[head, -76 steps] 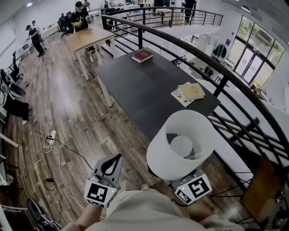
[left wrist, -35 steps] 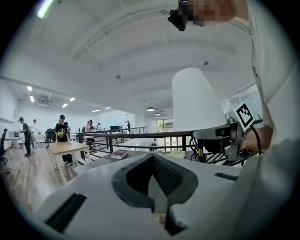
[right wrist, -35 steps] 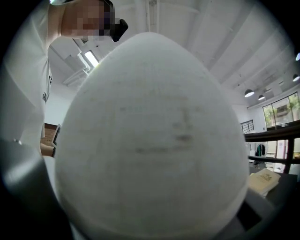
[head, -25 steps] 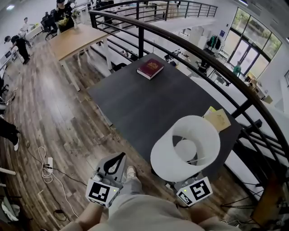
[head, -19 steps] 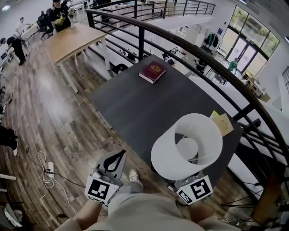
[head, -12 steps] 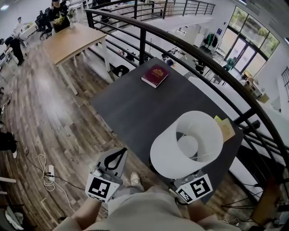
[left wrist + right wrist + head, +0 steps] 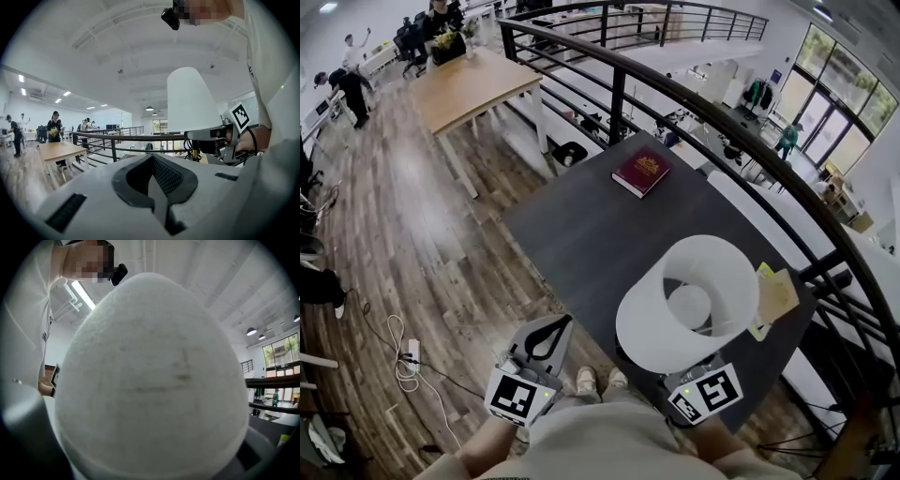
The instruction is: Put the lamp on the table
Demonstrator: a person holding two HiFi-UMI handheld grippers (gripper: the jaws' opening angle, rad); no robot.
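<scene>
Carrying: the lamp [image 7: 687, 302] is in the air, upright, its white shade over the near corner of the dark bench [image 7: 581, 225]; it is not yet set down.
Right tongs [image 7: 698, 380]: clenched on the lamp below the shade. The left gripper view shows them [image 7: 211, 136] at the thin stem under the shade [image 7: 192, 103]. Their own view is filled by the shade [image 7: 150, 376], so the jaws cannot be seen there.
Left tongs [image 7: 546, 336]: closed on nothing, jaws together, hanging beside the person off the bench's near edge.
On the bench: a red book [image 7: 640, 172] at the far end, well apart from the lamp; yellow papers [image 7: 773, 298] at the right edge, just beside the shade from above.
Risk, blind base: the wide shade hides the base from above, so it could land half off the near edge and tip.
Risk, papers: a drift to the right could seat the base on them, leaving it uneven.
Risk, grip: a single hold on a thin stem under a tall shade may let the lamp swing or twist as it comes down.
Risk, railing [image 7: 712, 103]: it runs close along the bench's far side, and overreaching could knock the shade on it.
</scene>
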